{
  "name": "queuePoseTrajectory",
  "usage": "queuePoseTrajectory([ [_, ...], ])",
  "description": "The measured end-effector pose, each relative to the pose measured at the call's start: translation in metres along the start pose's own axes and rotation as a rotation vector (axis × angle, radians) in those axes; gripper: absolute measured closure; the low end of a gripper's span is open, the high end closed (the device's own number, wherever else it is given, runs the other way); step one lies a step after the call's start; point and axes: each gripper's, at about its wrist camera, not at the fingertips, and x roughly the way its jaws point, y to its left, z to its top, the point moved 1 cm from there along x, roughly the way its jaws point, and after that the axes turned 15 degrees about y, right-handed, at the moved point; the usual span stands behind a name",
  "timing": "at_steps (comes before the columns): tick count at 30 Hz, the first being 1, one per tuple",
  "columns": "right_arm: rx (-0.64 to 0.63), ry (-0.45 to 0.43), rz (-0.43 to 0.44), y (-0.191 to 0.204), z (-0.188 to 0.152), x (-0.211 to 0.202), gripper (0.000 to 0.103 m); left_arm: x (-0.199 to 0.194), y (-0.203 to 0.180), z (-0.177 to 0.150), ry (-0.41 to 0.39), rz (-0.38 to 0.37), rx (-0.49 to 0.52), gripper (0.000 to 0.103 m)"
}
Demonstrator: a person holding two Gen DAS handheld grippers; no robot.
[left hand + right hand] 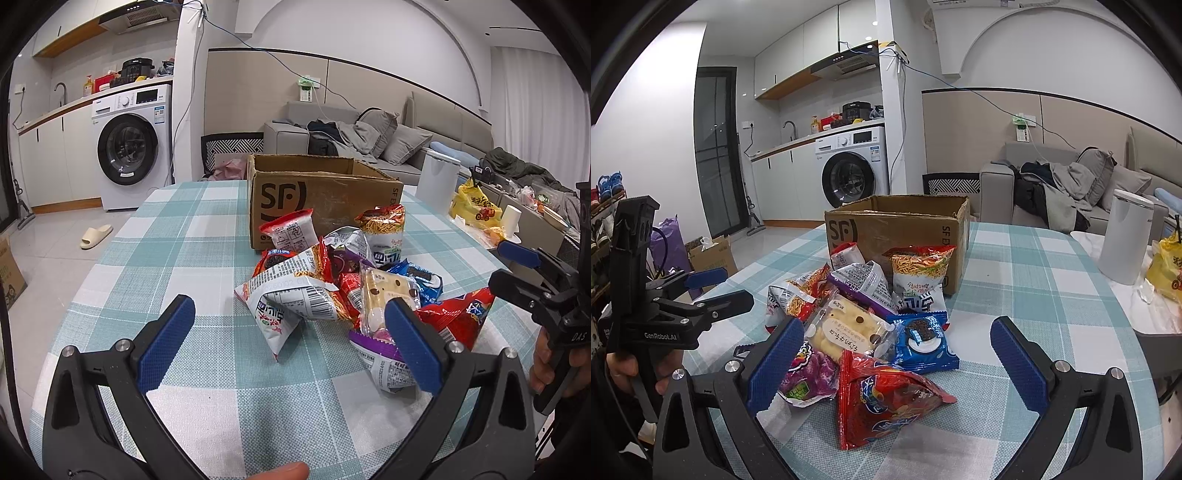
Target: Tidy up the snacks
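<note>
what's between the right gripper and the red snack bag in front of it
Nothing visible. The right gripper is open and the red snack bag lies on the tablecloth right between its fingers, on the near side of the pile.

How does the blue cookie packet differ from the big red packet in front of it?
The blue cookie packet is small, squarish and lies flat; the red packet is larger, puffed and triangular. The blue one shows a dark sandwich cookie; the red one shows blue lettering. Both lie unheld on the checked tablecloth.
</note>
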Motion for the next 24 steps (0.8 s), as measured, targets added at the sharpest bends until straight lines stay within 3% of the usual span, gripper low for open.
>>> queuePoseTrajectory([
  [24,0.0,0.0,0.0,0.0005,0.0004,0.0009,0.0,-0.0001,-0.0001,-0.0001,0.0,0.001,0.001,0.001],
])
